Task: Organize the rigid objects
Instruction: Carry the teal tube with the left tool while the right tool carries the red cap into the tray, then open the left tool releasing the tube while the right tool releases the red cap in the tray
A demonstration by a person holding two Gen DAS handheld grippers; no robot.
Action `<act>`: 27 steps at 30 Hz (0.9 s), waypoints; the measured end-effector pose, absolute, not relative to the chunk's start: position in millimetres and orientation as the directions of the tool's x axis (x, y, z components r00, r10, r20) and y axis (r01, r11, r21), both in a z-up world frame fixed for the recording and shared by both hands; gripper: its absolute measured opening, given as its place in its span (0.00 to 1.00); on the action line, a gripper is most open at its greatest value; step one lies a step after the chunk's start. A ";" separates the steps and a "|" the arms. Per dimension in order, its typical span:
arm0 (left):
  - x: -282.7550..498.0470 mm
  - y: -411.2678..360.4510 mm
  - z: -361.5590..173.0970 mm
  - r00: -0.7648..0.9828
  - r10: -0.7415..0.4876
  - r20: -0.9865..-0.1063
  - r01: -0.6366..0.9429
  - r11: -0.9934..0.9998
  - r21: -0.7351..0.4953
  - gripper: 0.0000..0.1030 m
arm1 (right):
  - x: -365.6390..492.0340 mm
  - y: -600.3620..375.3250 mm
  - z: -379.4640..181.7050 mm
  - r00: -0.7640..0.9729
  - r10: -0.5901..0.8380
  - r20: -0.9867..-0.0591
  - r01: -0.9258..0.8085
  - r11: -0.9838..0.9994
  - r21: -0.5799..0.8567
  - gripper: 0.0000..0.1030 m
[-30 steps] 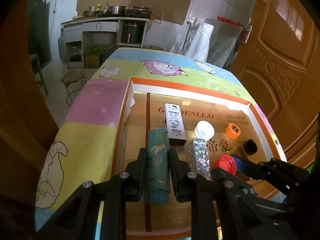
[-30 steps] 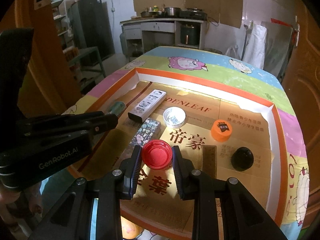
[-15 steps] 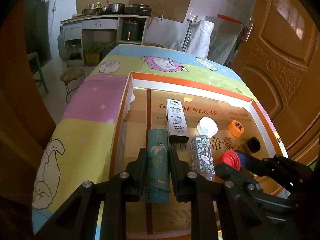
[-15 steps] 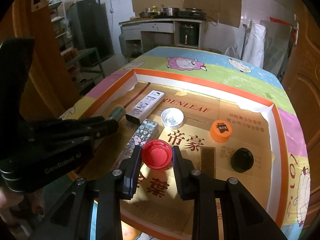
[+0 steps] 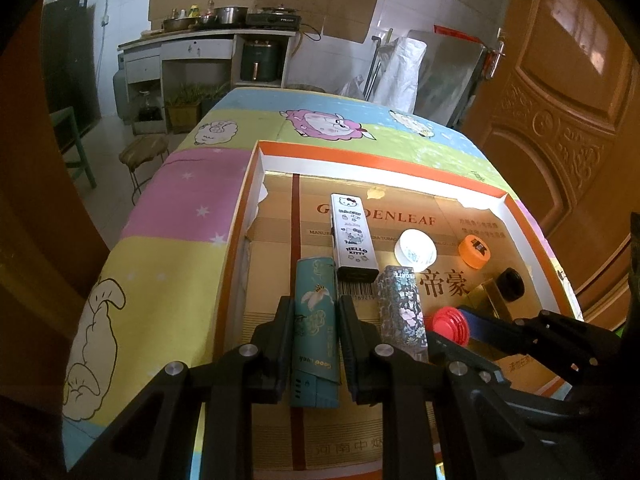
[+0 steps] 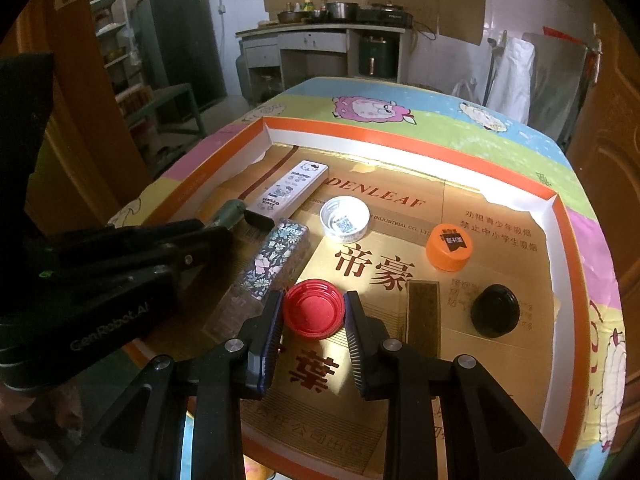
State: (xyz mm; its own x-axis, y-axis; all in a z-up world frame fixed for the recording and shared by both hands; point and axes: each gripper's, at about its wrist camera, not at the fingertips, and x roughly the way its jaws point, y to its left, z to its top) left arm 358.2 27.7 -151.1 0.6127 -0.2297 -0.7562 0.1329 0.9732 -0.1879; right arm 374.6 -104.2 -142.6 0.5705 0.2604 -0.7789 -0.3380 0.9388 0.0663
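A teal box with a flower print [image 5: 315, 332] lies lengthwise in the cardboard tray [image 5: 400, 166], and my left gripper [image 5: 313, 312] is shut on it. My right gripper [image 6: 313, 306] is shut on a red bottle cap [image 6: 313, 314] over the tray's near middle. The same cap [image 5: 449, 323] shows at the right of the left wrist view. Lying in the tray are a white Hello Kitty case [image 5: 353, 238], a floral case [image 6: 267, 268], a white cap [image 6: 345, 222], an orange cap [image 6: 449, 246], a black cap [image 6: 495, 310] and a dark flat strip [image 6: 423, 314].
The tray sits on a table with a colourful cartoon cloth [image 5: 168, 216]. A wooden door [image 5: 560, 92] stands close on the right. A stool [image 5: 142, 152] and a kitchen counter [image 5: 208, 40] are beyond the table's far left.
Both wrist views have shifted slightly, so the tray sits a little lower and farther in them. Both grips are unchanged.
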 end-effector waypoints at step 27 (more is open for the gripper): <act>350.2 23.9 -138.9 0.635 -0.201 -0.746 0.132 0.980 -0.152 0.30 | 365.4 -111.8 -127.1 0.594 0.289 -0.750 -0.328 0.939 0.102 0.34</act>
